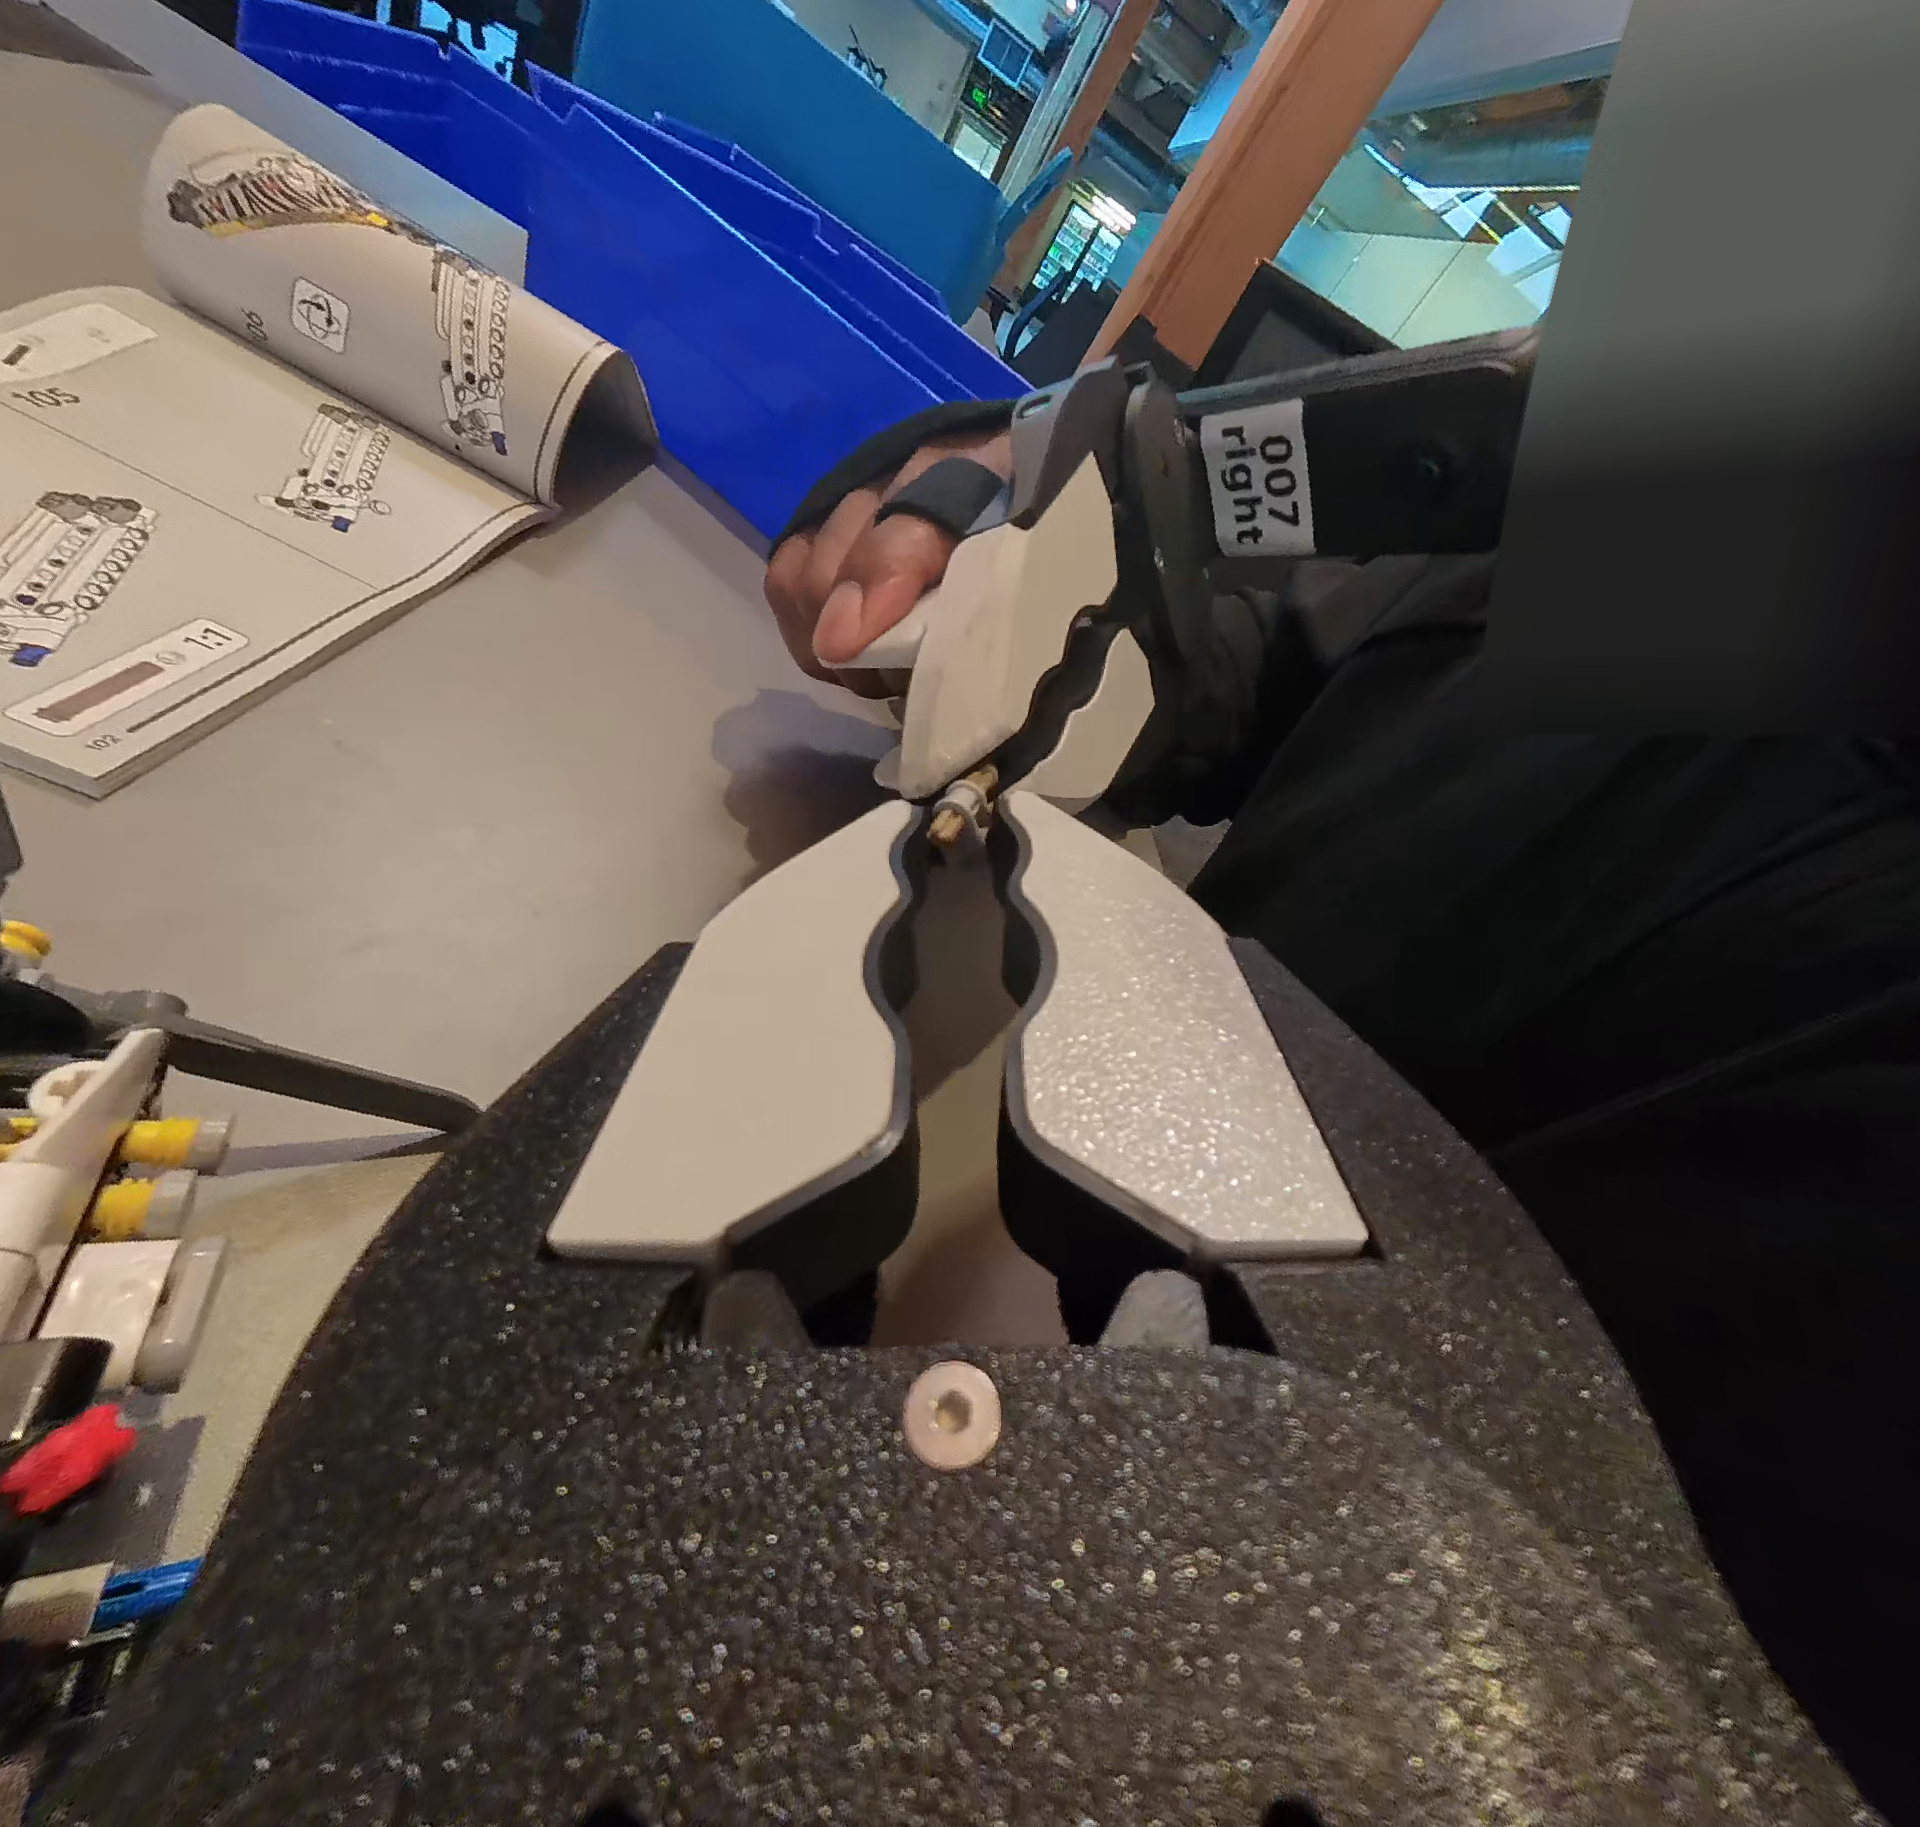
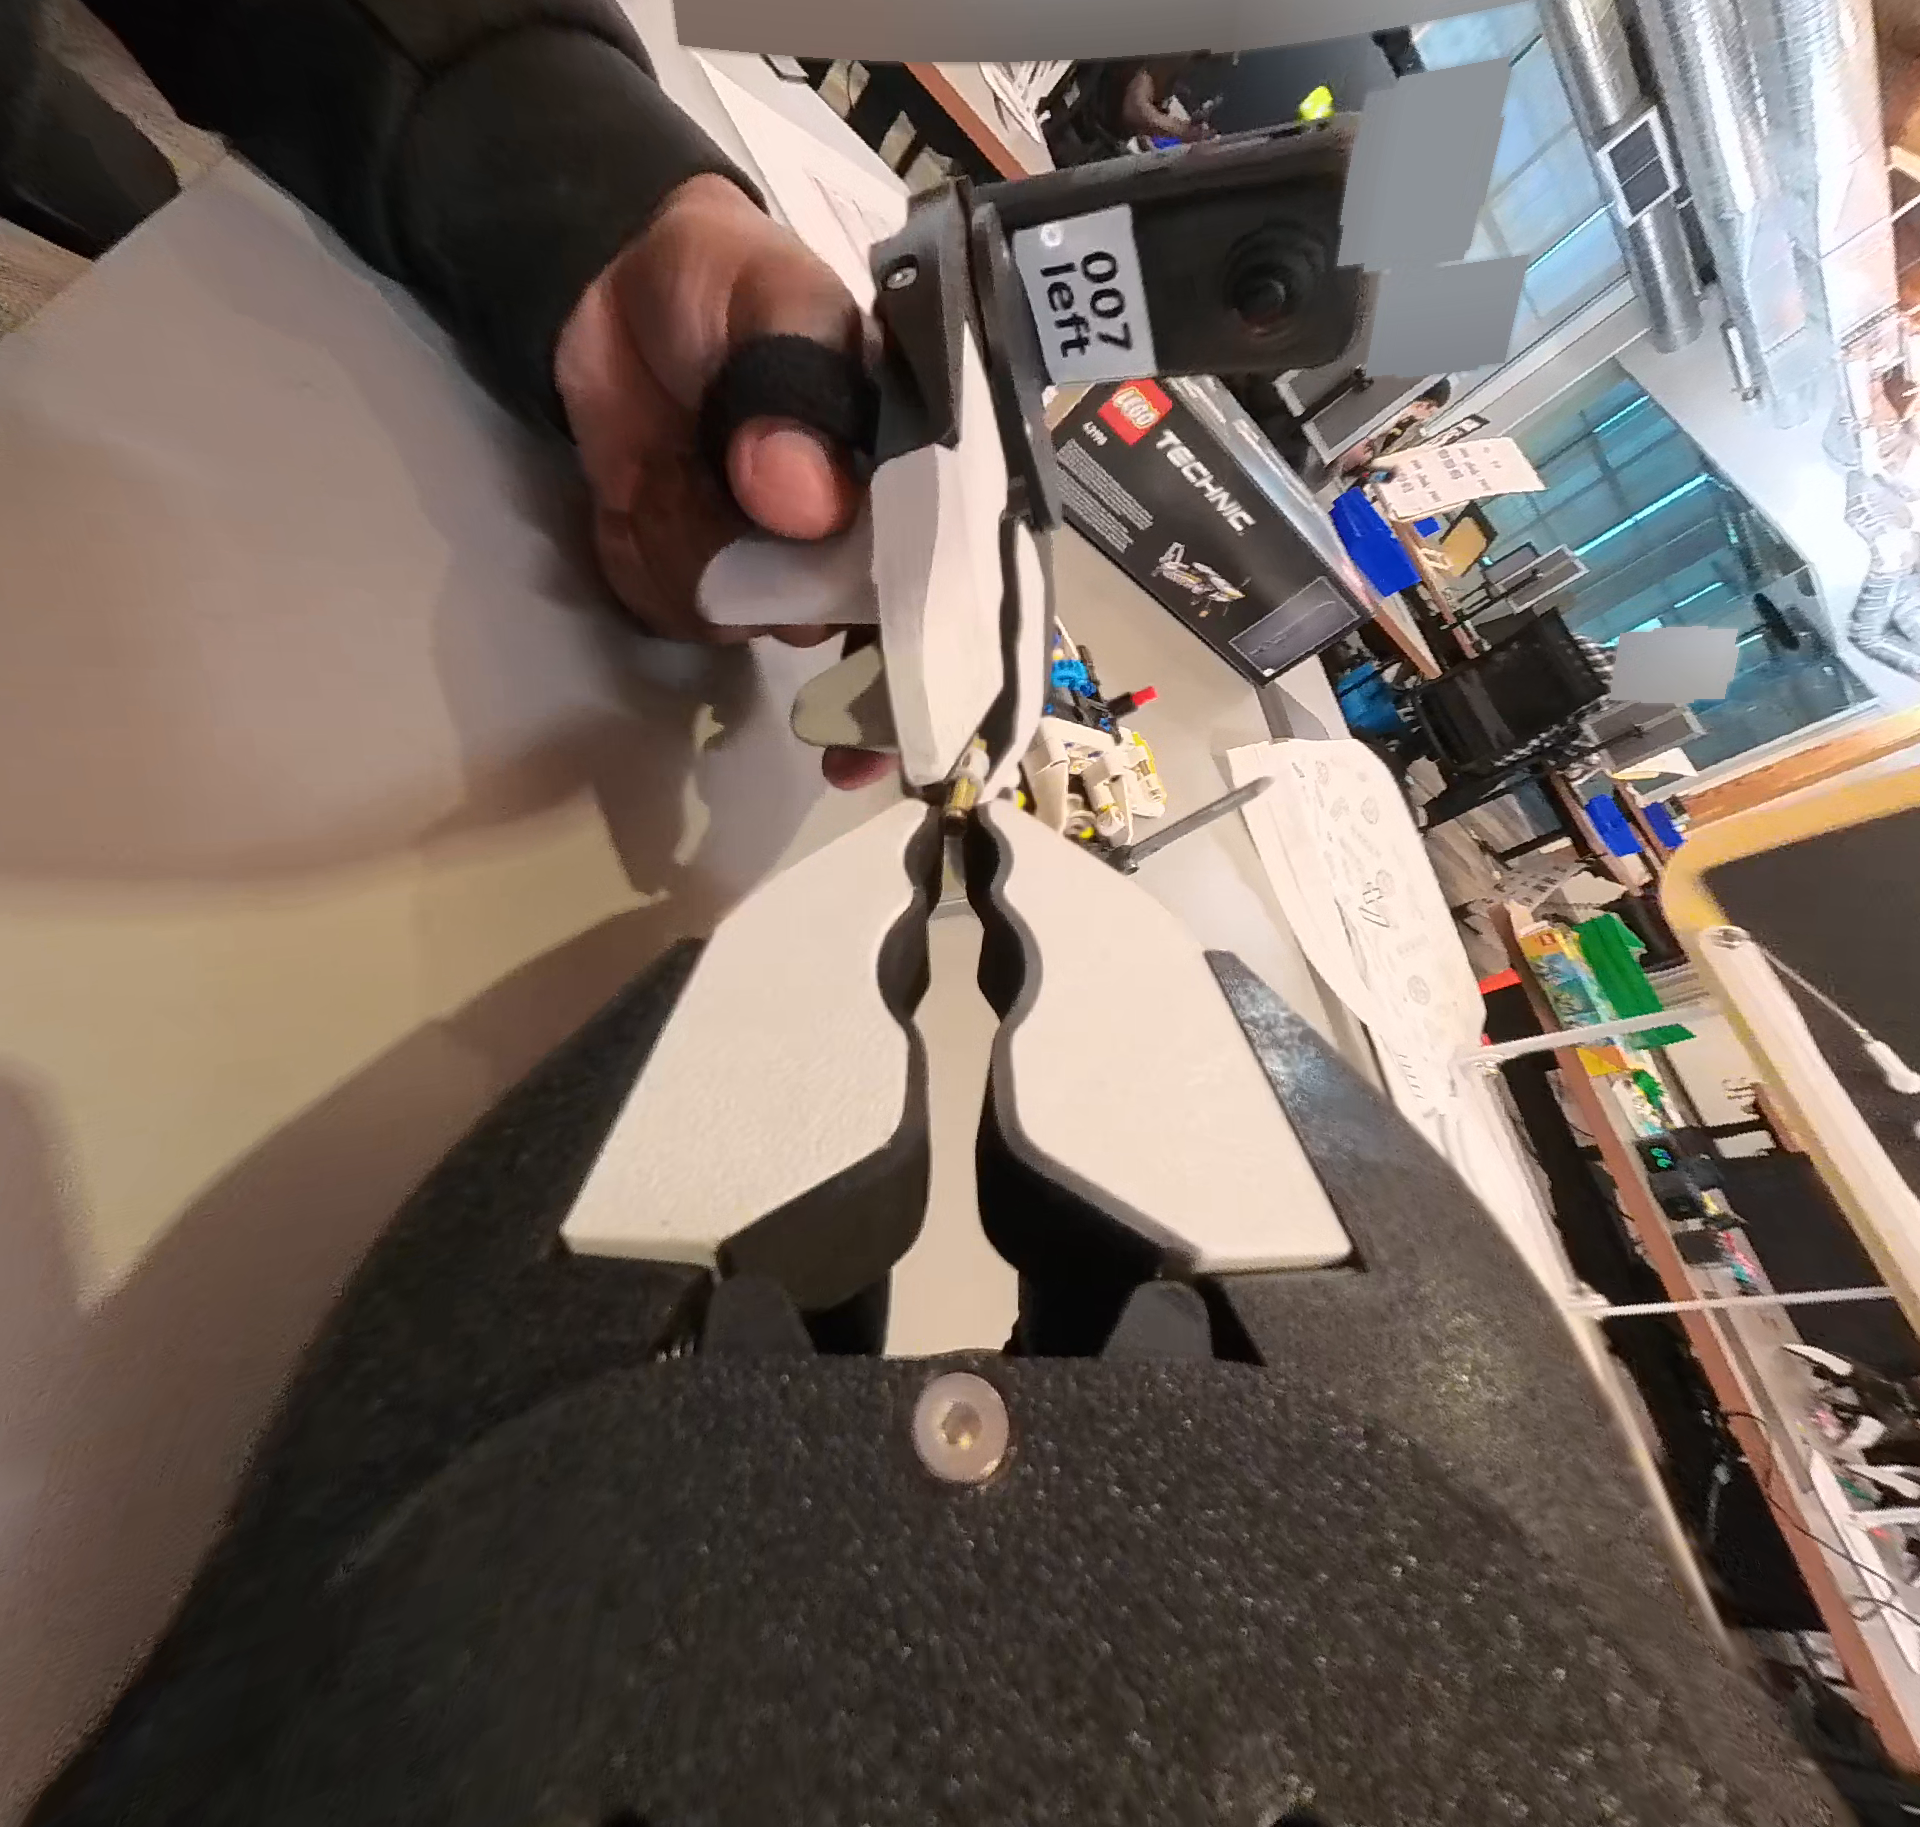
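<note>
The two handheld grippers meet tip to tip above the pale grey bench (image 1: 436, 842), and between them sits a small tan ridged plastic pin (image 1: 951, 825) threaded through a little light-grey plastic connector piece (image 1: 968, 798). The left gripper (image 1: 961, 821) has its pale fingers (image 1: 790, 956) closed to a narrow gap around the connector end of that pair. The right gripper (image 2: 954, 827) is clenched on the tan pin, whose end shows between its tips. Each gripper is held by a hand (image 2: 686, 447) in a dark sleeve. On the bench lie an open instruction booklet with printed building diagrams (image 1: 260, 489) and, behind it, blue plastic bins (image 1: 665, 250). A partly built white, yellow and grey brick model (image 2: 1091, 769) stands beyond the tips, with a dark printed cardboard box (image 2: 1195, 520) farther back and loose printed sheets (image 2: 1340, 884) beside it.
</note>
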A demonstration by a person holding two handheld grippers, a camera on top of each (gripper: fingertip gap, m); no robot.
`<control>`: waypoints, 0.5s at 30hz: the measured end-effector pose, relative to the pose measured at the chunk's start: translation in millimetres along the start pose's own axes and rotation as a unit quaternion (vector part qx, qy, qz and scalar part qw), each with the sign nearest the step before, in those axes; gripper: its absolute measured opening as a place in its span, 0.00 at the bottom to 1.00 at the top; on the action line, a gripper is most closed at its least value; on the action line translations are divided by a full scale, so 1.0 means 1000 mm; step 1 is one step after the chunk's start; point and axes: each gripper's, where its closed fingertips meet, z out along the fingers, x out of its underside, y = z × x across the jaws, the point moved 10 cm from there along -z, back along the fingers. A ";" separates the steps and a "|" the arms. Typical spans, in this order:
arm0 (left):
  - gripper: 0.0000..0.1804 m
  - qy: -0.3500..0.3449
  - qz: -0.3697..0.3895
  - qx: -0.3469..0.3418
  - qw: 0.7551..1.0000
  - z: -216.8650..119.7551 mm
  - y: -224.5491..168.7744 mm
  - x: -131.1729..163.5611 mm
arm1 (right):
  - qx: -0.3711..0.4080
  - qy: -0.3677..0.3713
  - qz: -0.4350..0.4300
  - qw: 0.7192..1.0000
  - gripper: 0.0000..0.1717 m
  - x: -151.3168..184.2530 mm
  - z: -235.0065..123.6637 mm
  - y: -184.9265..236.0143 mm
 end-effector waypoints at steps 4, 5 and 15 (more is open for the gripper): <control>0.07 -0.023 0.001 -0.007 1.000 -0.001 -0.002 -0.001 | 0.029 0.005 -0.013 0.999 0.02 -0.003 -0.001 0.001; 0.06 -0.025 0.000 -0.009 1.000 -0.001 -0.002 0.000 | 0.035 0.007 -0.018 0.999 0.02 -0.003 -0.001 0.002; 0.06 -0.021 0.020 -0.029 0.999 -0.001 -0.005 0.003 | 0.057 0.020 -0.034 0.998 0.02 -0.002 0.001 0.010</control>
